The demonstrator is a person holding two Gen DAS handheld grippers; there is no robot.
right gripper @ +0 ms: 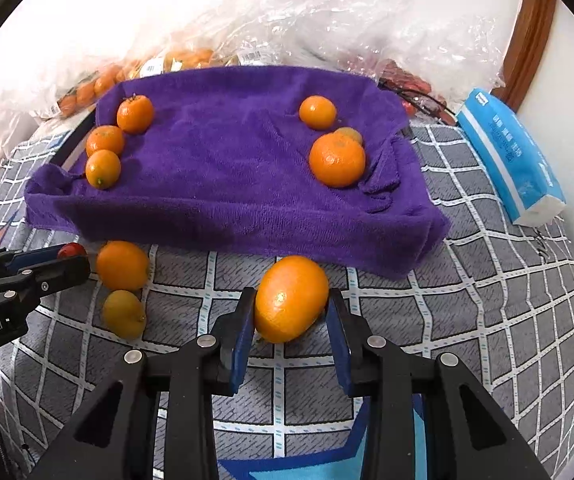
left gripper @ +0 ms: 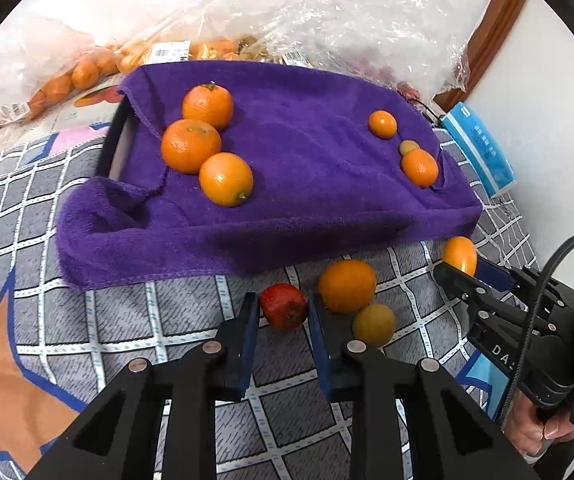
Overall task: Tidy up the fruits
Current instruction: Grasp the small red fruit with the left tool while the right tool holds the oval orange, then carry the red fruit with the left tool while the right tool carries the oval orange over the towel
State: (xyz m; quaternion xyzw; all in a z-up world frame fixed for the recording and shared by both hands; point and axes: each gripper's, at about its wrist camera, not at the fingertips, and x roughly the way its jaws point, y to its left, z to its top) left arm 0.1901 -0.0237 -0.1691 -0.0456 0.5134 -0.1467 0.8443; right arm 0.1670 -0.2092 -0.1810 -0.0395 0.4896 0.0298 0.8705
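Observation:
My left gripper [left gripper: 282, 307] is shut on a small red fruit [left gripper: 287, 298] that rests on the checked bedspread [left gripper: 127, 320]. Just right of it lie a loose orange [left gripper: 347, 285] and a yellowish fruit [left gripper: 374, 324]. My right gripper [right gripper: 291, 305] is shut on an oval orange [right gripper: 291, 292] in front of the purple towel [right gripper: 227, 184]. On the towel's left side sit three oranges [left gripper: 189, 145]. On its right are two smaller oranges [left gripper: 419, 167] and a greenish fruit [left gripper: 409, 146]. The right wrist view shows the left gripper [right gripper: 67, 260] at the left edge.
The towel covers a black tray [left gripper: 107, 148]. Clear plastic bags [left gripper: 327, 12] with more oranges [left gripper: 83, 72] pile up behind it. A blue tissue pack [right gripper: 507, 152] lies at the right by the white wall and a wooden frame [right gripper: 527, 40]. A hand [left gripper: 535, 428] holds the right gripper.

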